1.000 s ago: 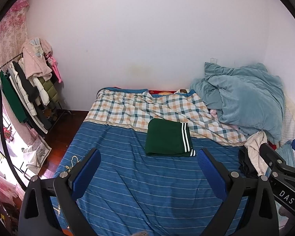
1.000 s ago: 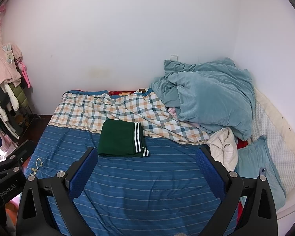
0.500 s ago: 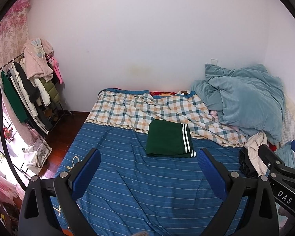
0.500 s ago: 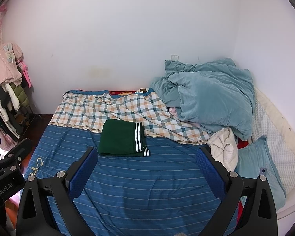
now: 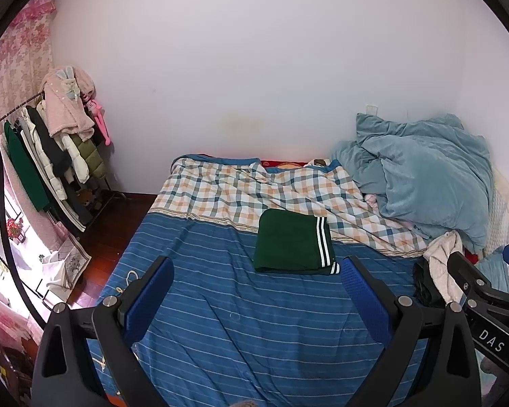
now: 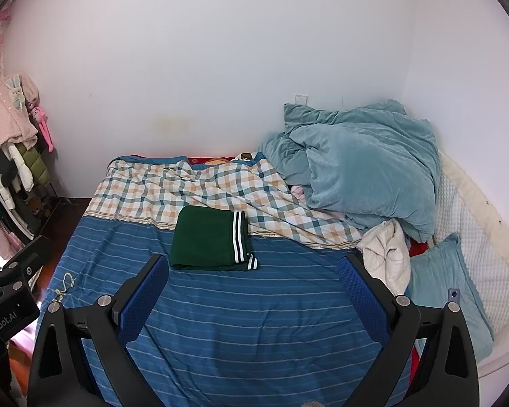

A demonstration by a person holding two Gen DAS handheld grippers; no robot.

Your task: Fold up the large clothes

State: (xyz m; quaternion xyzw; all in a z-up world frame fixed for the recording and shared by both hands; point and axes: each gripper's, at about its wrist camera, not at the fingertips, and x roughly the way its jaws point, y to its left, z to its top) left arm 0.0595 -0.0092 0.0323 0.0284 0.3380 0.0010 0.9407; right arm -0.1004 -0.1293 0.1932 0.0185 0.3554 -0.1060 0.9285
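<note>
Left gripper (image 5: 256, 296) and right gripper (image 6: 254, 293) hover level over the bed (image 6: 254, 322), fingers spread apart, folded green garment (image 6: 210, 239) at frame center.

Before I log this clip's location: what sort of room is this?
Most likely a home bedroom: a bed with a striped blue cover, a crumpled teal duvet against the wall, and a clothes rack hung with coats. A folded green garment lies on the bed.

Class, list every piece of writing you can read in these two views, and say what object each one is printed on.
"DAS": white letters on the black body of the right gripper, seen from the left wrist view.
"obot.AI": on the body of the left gripper, seen from the right wrist view; the first letter is cut off.
No other text is readable.
</note>
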